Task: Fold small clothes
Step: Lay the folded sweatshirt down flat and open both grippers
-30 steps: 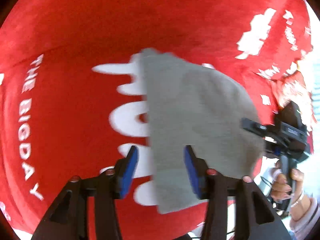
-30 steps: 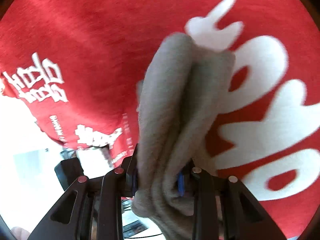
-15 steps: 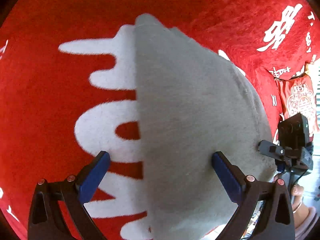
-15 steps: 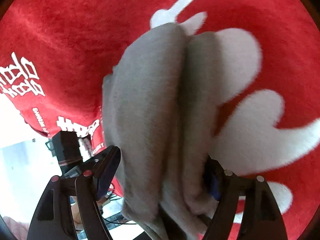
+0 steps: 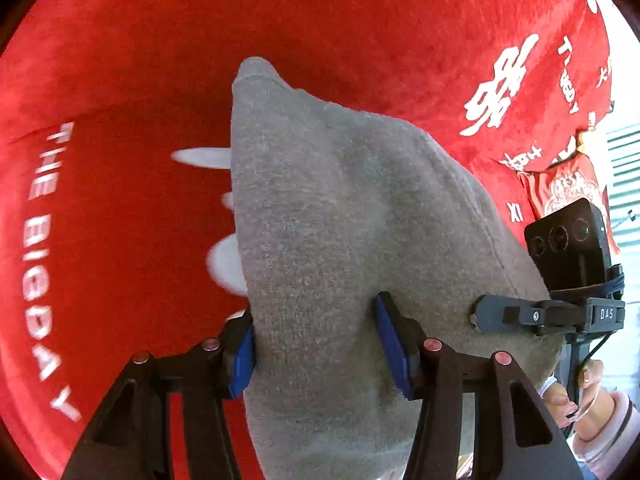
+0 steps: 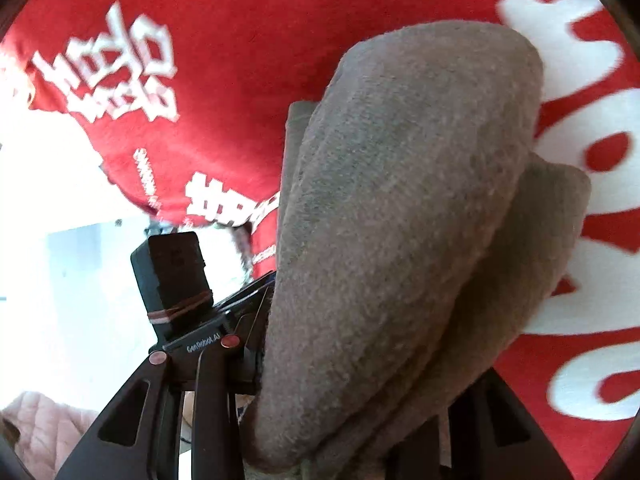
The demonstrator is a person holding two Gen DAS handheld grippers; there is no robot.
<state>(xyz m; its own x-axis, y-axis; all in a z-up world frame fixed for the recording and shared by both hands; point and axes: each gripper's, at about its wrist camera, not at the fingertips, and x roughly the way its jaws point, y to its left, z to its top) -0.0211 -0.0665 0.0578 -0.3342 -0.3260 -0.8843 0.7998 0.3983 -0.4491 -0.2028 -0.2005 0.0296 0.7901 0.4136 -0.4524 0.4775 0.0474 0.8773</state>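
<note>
Grey garment [image 5: 340,240] hangs bunched in 2 thick folds above the red printed cloth [image 5: 120,80], gripped by both left gripper [image 5: 316,344] and right gripper [image 6: 360,420]; folding looks unfinished, laying flat remains.

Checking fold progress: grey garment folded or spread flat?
Folded, not flat: the grey garment shows stacked layers, bunched, held above the red cloth.

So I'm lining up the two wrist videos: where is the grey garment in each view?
Left wrist: the grey garment fills the centre, running from the upper middle down between the left claw pads.
Right wrist: it bulks across centre and right, hiding the right claw.
Shared landmark: the red cloth with white lettering beneath it.
</note>
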